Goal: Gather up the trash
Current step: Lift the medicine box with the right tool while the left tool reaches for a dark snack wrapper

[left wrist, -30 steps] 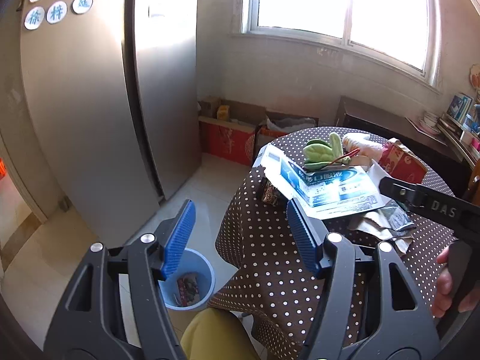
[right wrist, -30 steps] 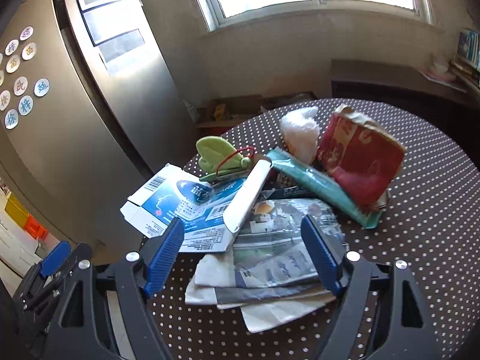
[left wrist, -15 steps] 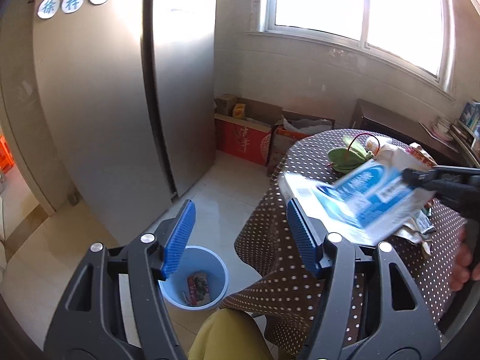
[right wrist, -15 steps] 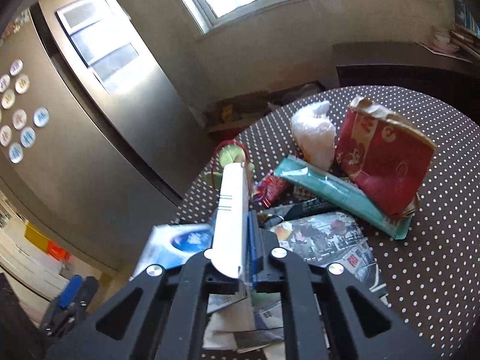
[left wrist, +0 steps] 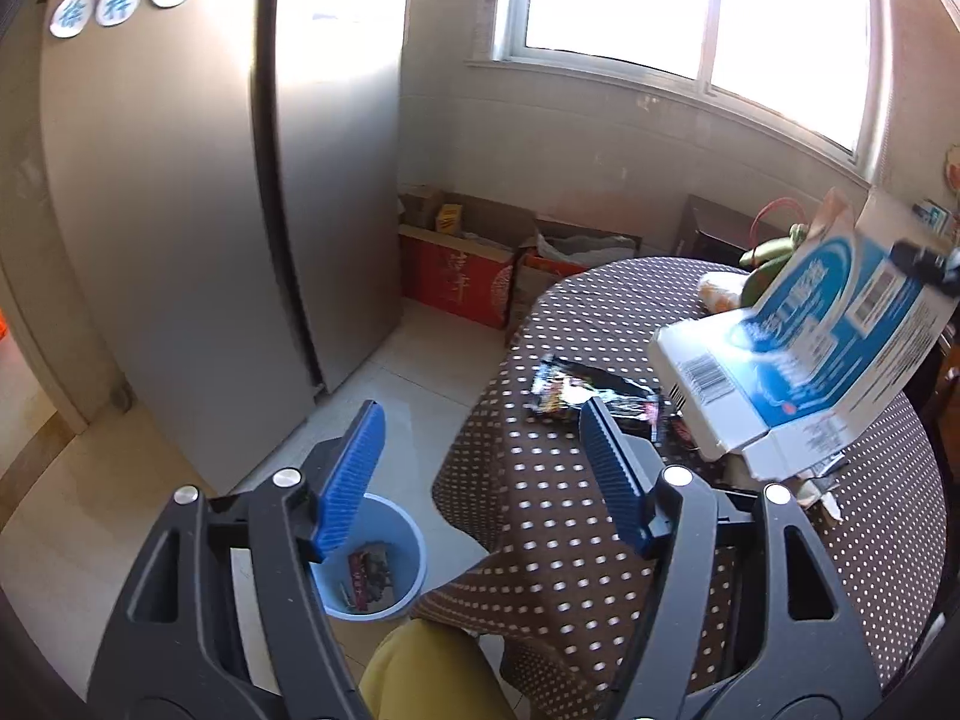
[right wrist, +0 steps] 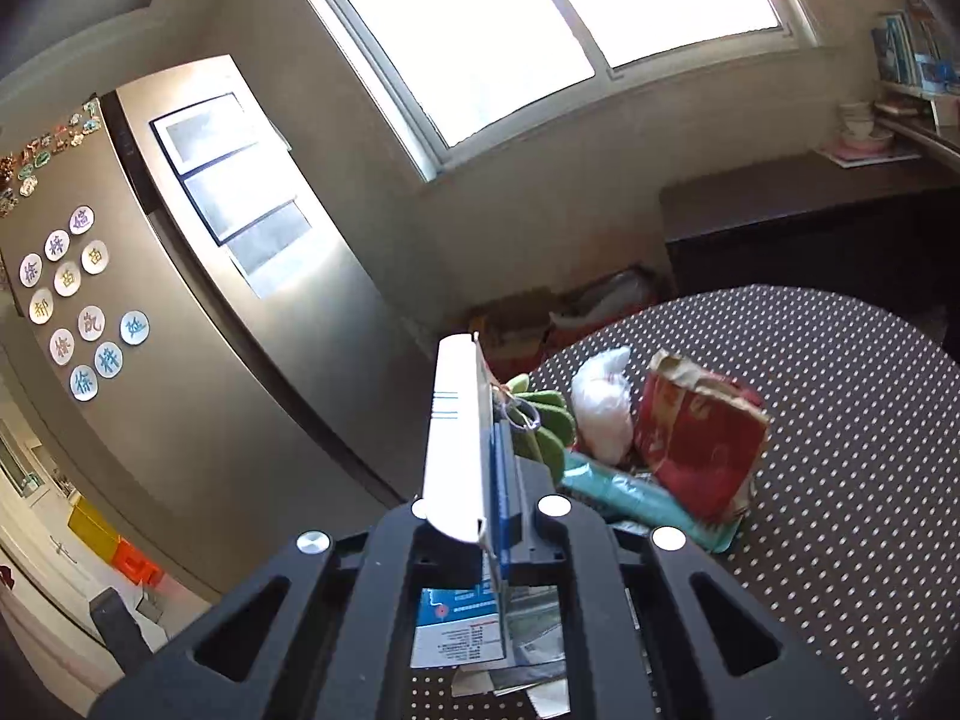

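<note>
A flattened blue-and-white carton (left wrist: 810, 336) hangs tilted above the dotted table (left wrist: 570, 540), and my right gripper (left wrist: 924, 267) is shut on its upper edge. In the right wrist view the carton (right wrist: 453, 438) runs edge-on between the jaws of that gripper (right wrist: 487, 438). My left gripper (left wrist: 480, 420) hovers over the table's near edge; its jaws are opening and nothing is between them. Below it on the floor stands a blue bin (left wrist: 384, 564) with some trash inside. A black wrapper (left wrist: 594, 396) lies on the table under the carton.
Further trash lies on the table (right wrist: 840, 420): a red paper bag (right wrist: 696, 438), a white plastic bag (right wrist: 600, 408), a teal wrapper (right wrist: 642, 498), a green item (right wrist: 546, 420). A tall fridge (left wrist: 180, 210) stands left, cardboard boxes (left wrist: 462, 264) by the wall. A yellow-clad knee (left wrist: 420, 672) is below.
My right gripper closed on the carton and lifted it off the table, uncovering the black wrapper. The left gripper stayed near the table edge above the bin.
</note>
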Demonstrator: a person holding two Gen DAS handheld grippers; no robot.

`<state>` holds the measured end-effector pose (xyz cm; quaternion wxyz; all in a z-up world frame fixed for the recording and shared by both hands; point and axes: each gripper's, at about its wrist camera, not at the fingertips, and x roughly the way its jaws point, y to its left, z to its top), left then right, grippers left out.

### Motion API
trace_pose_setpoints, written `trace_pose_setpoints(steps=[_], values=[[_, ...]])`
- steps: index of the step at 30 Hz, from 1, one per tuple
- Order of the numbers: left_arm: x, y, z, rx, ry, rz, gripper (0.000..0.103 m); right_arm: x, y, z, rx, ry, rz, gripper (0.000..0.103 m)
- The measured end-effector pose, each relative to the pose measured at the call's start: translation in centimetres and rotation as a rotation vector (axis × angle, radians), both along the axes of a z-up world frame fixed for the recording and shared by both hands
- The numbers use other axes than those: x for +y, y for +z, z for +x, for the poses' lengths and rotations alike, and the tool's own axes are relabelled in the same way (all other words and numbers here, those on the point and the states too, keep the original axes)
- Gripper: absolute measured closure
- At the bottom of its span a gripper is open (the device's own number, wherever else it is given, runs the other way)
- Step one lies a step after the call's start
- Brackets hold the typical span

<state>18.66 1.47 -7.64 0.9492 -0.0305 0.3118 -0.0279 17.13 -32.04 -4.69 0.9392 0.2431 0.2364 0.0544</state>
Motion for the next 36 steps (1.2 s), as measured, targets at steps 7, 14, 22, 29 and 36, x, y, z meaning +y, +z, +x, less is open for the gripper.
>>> trace_pose_setpoints(steps=[7, 14, 22, 29, 36], values=[[-2.3, -0.3, 0.3, 0.01, -0.05, 0.012, 0.036, -1.3, -4.4, 2.3, 0.216, -0.022, -0.033, 0.087], [-2.7, -1.1, 0.5, 0.036, -0.051, 0.015, 0.036, -1.6, -7.7, 3.3, 0.314, 0.001, 0.005, 0.071], [-2.8, -1.4, 1.5, 0.058, -0.056, 0.017, 0.033, -2.9, -3.7, 0.6, 0.153, -0.003, 0.082, 0.097], [-4.9, -1.9, 3.3, 0.085, -0.142, 0.0, 0.021, -6.3, 0.9, -2.2, -0.016, -0.137, 0.007, 0.098], [-7.4, -4.1, 6.7, 0.17, -0.199, 0.051, 0.016, -10.9, 1.1, -3.4, -0.012, -0.318, -0.029, 0.098]])
